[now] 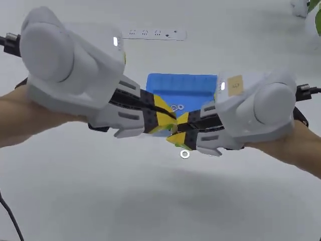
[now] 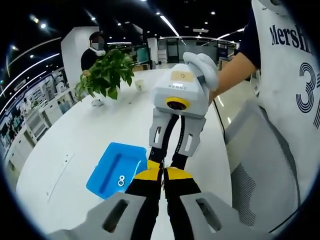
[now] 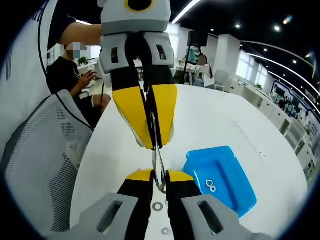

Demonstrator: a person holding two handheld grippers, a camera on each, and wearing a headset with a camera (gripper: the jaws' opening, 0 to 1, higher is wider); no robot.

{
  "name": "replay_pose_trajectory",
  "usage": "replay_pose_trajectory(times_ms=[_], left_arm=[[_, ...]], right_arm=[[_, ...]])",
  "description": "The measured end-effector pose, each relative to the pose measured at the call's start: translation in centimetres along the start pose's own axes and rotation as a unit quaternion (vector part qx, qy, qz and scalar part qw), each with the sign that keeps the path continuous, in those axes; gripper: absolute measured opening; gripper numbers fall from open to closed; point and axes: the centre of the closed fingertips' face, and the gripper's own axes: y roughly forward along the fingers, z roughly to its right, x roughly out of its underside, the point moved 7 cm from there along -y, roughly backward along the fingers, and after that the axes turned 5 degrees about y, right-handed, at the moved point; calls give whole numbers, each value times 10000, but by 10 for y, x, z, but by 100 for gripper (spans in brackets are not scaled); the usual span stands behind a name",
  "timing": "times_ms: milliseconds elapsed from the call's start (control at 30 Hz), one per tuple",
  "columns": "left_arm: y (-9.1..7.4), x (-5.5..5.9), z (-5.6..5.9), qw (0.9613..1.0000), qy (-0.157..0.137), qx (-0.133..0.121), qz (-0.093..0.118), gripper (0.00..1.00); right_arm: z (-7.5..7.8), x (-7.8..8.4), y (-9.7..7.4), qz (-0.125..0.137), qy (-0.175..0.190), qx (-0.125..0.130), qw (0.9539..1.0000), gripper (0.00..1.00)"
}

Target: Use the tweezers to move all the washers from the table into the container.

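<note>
Two small silver ring washers (image 3: 210, 185) lying inside shallow blue plastic container (image 3: 231, 167); at least two more loose washers (image 3: 158, 206) on white table (image 3: 215, 125) beside it. Clamped on thin metal tweezers (image 3: 156, 160): yellow-tipped left gripper (image 3: 152, 144) and right gripper (image 3: 159, 176) alike, jaws pressed together. Probably readying tool mid-task; next, lower tips onto nearest loose washer.

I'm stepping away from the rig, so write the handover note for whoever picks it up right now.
Left gripper: shut on the tweezers, tip to tip with the right.
Right gripper: jaws look closed on the tweezers' other end.
Container: two washers already inside.
Table: at least two loose washers lie near the gripper tips.
Left to do: pick those up with the tweezers and drop them in the container.
</note>
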Motion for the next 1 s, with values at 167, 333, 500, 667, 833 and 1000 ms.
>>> replay_pose_trajectory(times_ms=[167, 333, 500, 667, 833, 1000], left_arm=[[0, -10, -8, 9999, 34, -88, 64, 6], [8, -14, -29, 9997, 232, 0, -12, 6], [10, -22, -47, 9990, 448, -14, -7, 6], [17, -20, -63, 9985, 541, -11, 17, 6], [25, -17, -73, 9987, 502, 38, 65, 6], [39, -9, -86, 9980, 585, 241, -53, 6]], right_arm=[[11, -7, -7, 47, -59, 98, 9999, 10], [30, -11, -9, 24, -147, 230, 9996, 10], [49, -15, -13, 120, -129, 415, 9990, 10], [63, -13, -14, 97, -112, 506, 9986, 10], [74, -7, -11, 23, -143, 531, 9985, 10], [85, 3, -5, -50, -79, 518, 9986, 10]])
